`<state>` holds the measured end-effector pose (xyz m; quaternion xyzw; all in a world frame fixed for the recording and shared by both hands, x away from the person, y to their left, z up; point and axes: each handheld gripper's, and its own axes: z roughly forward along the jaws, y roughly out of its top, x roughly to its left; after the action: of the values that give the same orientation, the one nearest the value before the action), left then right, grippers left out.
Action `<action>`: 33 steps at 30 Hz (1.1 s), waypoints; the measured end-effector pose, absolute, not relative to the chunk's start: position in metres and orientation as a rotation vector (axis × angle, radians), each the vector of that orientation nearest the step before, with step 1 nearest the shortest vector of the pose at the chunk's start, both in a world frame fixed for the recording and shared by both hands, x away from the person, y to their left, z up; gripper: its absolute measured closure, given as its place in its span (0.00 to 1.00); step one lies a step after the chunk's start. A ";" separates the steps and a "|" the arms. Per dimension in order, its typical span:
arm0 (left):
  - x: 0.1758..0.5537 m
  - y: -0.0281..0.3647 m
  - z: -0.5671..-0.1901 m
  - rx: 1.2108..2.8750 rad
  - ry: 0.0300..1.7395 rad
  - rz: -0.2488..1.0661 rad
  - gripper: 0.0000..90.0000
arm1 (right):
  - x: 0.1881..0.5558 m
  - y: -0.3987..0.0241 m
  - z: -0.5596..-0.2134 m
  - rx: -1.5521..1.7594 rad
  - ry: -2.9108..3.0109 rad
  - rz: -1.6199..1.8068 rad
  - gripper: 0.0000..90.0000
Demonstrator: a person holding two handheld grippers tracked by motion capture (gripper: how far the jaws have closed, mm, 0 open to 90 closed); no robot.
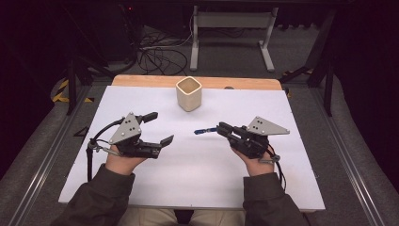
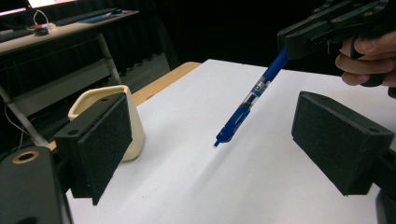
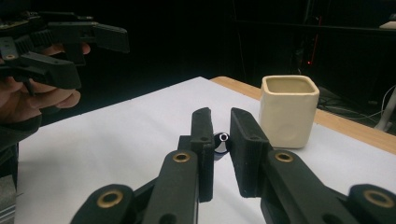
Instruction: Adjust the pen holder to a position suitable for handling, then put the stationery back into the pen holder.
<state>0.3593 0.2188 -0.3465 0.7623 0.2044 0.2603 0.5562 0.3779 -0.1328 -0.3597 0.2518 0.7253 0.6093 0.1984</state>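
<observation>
Two forearms enter at 6 o'clock of the white table (image 1: 155, 188). The left gripper (image 1: 157, 128), held level, has its jaws spread wide with nothing between them. The right gripper (image 1: 220, 129), pointing toward 9 o'clock, is clamped on a blue pen (image 1: 203, 131). A cream cup (image 1: 189, 93) stands at 12 o'clock.

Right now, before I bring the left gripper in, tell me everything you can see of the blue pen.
The blue pen is a slim plastic retractable with a clear barrel section, a darker blue clip and a small white tip. The right gripper holds it, jaws shut on one end, so it hangs off the white table, slanting down toward the left gripper, whose open jaws stand apart from it. The cream cup stands beyond, not touching it. In the right gripper view it shows end-on between the jaws.
</observation>
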 end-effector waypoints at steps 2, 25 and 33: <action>0.359 0.218 -0.347 1.799 0.485 0.613 0.15 | 0.378 -0.133 -0.360 0.704 2.028 1.707 0.90; 0.360 0.188 -0.371 1.878 0.442 0.589 0.24 | 0.369 -0.123 -0.350 0.657 2.006 1.742 0.90; 0.360 0.181 -0.377 1.896 0.432 0.594 0.31 | 0.365 -0.115 -0.349 0.630 2.012 1.763 0.90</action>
<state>0.3604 0.1812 -0.3773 0.7930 0.1807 0.2482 0.5262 0.3649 -0.1149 -0.3487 0.2249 0.7179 0.6292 0.1952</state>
